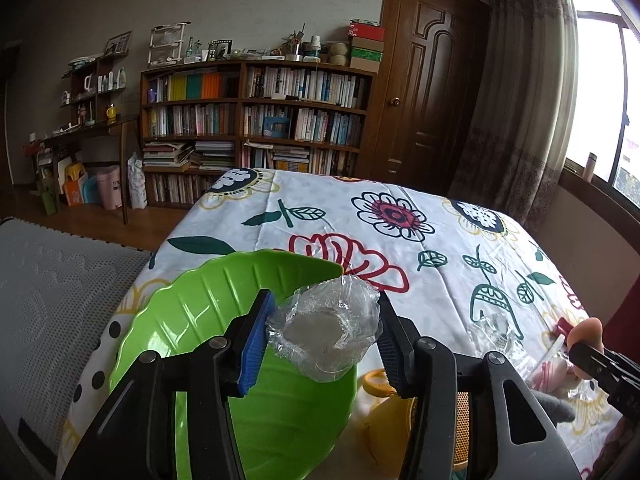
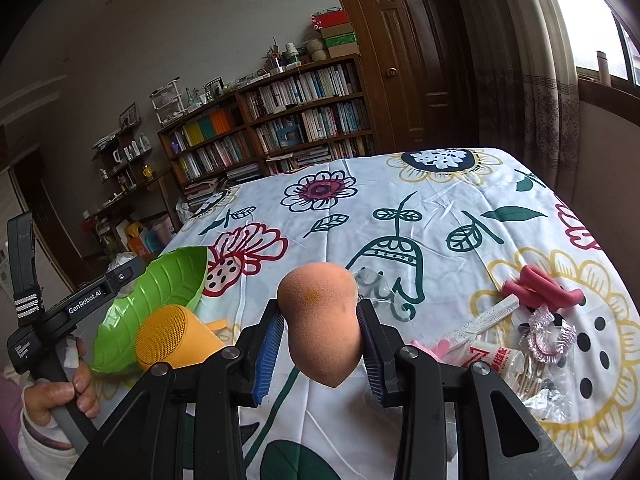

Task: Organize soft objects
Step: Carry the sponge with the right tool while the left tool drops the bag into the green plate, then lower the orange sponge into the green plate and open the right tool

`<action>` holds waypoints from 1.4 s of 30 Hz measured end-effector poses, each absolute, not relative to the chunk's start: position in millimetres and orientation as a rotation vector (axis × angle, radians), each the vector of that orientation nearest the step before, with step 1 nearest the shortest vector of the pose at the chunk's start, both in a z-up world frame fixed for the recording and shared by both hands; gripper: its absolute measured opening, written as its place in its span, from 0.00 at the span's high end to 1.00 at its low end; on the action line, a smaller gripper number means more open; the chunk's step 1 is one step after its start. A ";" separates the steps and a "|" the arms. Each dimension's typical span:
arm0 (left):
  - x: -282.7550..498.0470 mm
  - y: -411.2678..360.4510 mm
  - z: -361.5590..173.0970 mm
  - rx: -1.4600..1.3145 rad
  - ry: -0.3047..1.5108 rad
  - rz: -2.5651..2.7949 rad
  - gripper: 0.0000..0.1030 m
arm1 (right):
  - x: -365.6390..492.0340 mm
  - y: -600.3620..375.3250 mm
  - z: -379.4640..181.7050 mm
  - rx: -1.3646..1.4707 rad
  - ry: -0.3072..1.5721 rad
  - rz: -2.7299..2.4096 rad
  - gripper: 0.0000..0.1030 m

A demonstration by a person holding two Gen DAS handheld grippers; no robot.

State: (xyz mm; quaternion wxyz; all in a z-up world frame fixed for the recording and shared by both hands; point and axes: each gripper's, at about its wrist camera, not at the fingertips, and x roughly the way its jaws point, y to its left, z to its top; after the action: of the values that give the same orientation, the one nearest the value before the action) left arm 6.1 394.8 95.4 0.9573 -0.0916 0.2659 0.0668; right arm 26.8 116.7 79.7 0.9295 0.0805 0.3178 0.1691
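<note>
Floral tablecloth [image 2: 440,208], green dish [image 2: 160,284], yellow speaker [image 2: 168,340]

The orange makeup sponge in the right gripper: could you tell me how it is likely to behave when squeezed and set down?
The orange makeup sponge looks like soft foam, so it probably gives under the right gripper and springs back. It likely weighs little for its bulk. Its rounded teardrop shape suggests it may roll or topple on the floral tablecloth.

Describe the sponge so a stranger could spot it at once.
Look over the floral tablecloth, right of the green leaf bowl. The right gripper pinches the sponge: orange, gourd-shaped, matte, unlike the yellow speaker nearby.
</note>
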 end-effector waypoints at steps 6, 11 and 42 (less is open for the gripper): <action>-5.0 416.7 94.4 -0.224 0.518 0.167 0.29 | 29.6 146.1 89.1 0.133 0.628 0.393 0.61; -14.3 428.5 99.6 -0.222 0.482 0.212 0.22 | 32.6 172.7 96.6 0.105 0.613 0.441 0.61; -36.1 487.7 105.7 -0.316 0.375 0.428 0.13 | 48.5 311.3 96.1 -0.026 0.624 0.723 0.44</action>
State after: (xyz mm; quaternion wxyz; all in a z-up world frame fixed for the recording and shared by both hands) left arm -36.1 487.7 105.7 0.9475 -0.1554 0.1841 0.2103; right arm 48.5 311.3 96.1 0.8881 -0.0127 0.3001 0.3479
